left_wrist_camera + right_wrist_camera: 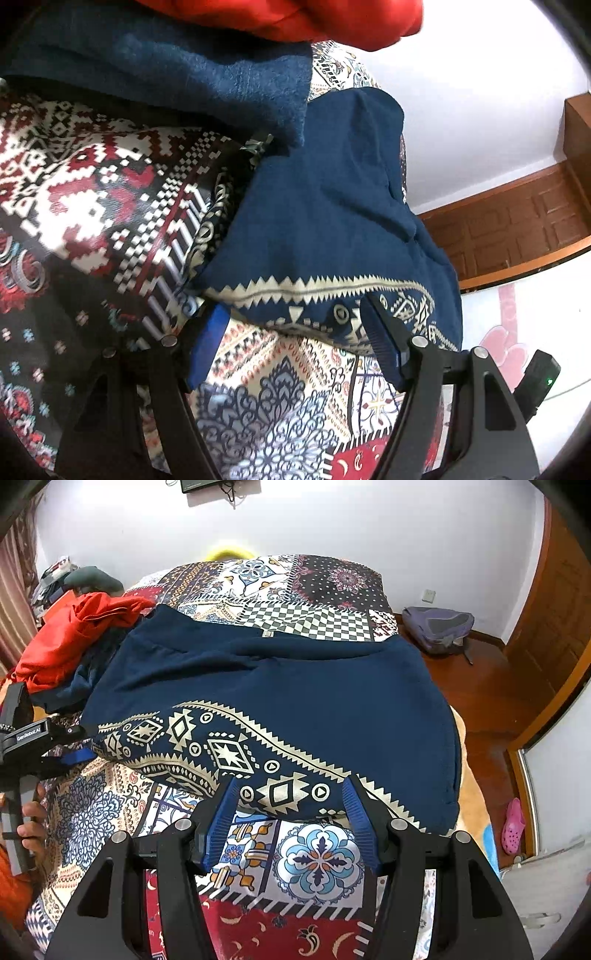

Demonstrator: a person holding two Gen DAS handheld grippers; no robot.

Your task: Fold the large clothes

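A large navy garment (280, 679) with a cream geometric border (221, 749) lies spread on the patchwork bedspread (317, 864). My right gripper (291, 797) is open, its blue pads at the garment's near hem, which lies between them. My left gripper (295, 325) is open at the hem of the same garment (325, 206), at its left corner. The left gripper also shows at the left edge of the right wrist view (70, 755), held by a hand.
A red garment (77, 635) and a blue one (177, 70) are piled at the bed's left side. A patterned pillow (92, 192) lies beside them. A grey backpack (439, 627) sits on the wooden floor, with pink slippers (513, 823) at the right.
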